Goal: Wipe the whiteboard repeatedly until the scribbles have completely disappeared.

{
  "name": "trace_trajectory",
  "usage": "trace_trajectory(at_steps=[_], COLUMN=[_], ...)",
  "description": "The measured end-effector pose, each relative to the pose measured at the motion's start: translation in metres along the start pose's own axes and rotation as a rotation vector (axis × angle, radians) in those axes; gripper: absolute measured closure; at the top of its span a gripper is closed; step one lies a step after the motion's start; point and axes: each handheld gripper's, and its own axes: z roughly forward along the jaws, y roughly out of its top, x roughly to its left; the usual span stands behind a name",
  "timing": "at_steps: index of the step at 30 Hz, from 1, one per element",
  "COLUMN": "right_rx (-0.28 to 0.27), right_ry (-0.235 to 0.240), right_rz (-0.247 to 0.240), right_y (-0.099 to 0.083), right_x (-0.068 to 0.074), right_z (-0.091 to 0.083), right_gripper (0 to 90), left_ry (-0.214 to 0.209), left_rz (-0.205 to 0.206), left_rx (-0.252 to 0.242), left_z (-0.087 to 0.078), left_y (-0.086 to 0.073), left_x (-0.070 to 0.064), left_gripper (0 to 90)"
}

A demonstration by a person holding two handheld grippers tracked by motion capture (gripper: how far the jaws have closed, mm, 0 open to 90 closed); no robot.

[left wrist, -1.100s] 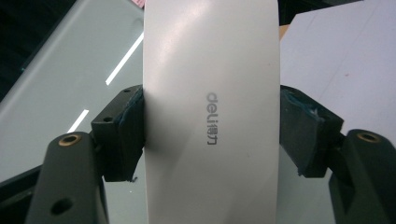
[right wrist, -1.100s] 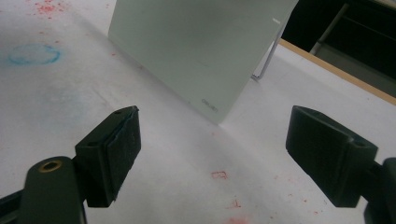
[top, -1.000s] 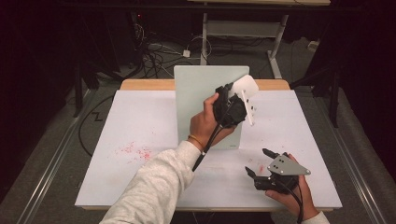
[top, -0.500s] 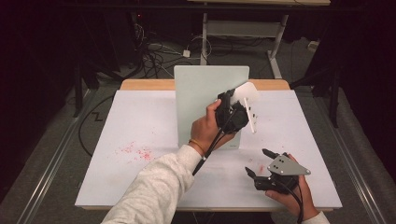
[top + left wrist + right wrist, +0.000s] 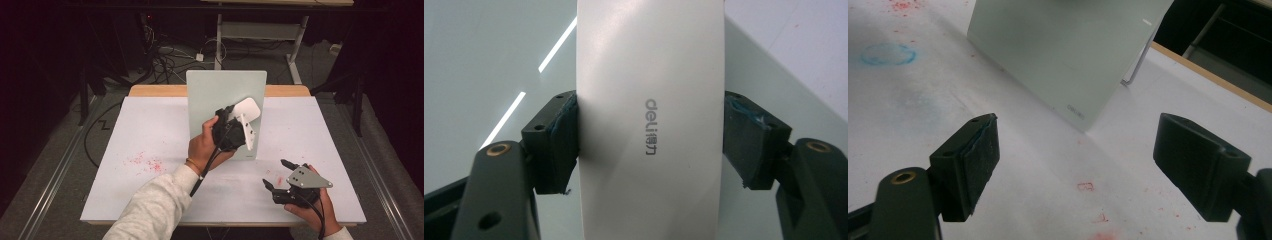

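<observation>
The left gripper [image 5: 649, 150] has its fingers clamped on both sides of a white eraser [image 5: 649, 100], held against the upright glass board [image 5: 210, 95]. The right gripper [image 5: 1078, 165] hovers over the worktop [image 5: 908, 100], its fingers spread wide and holding nothing.

The left gripper [image 5: 239, 120] is raised at mid-table, its jaws clamped, on an outstretched, sleeved forearm. The right gripper [image 5: 278, 175] sits low at the near right, jaws spread wide.

Dark room, cables [image 5: 170, 55] on grey floor [image 5: 60, 145].
</observation>
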Motion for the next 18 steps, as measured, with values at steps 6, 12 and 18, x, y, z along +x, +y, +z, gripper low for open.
trace_trajectory(at_steps=[6,12,18], right_rx=[0.006,0.01,0.008], right_ry=[0.0,0.001,-0.002], right_rz=[-0.001,-0.004,-0.002], right_y=[0.0,0.0,0.0], right_x=[0.001,0.002,0.001], right_z=[0.001,0.002,0.002], right_gripper=[19.3,19.4,19.4], left_ry=[0.043,0.075,0.098], left_rz=[-0.03,-0.055,-0.077], left_rx=[0.022,0.034,0.032], left_z=[-0.009,-0.016,-0.019], left_y=[-0.028,-0.043,-0.048], left_x=[0.015,0.032,0.045], left_gripper=[29.1,29.1,29.1])
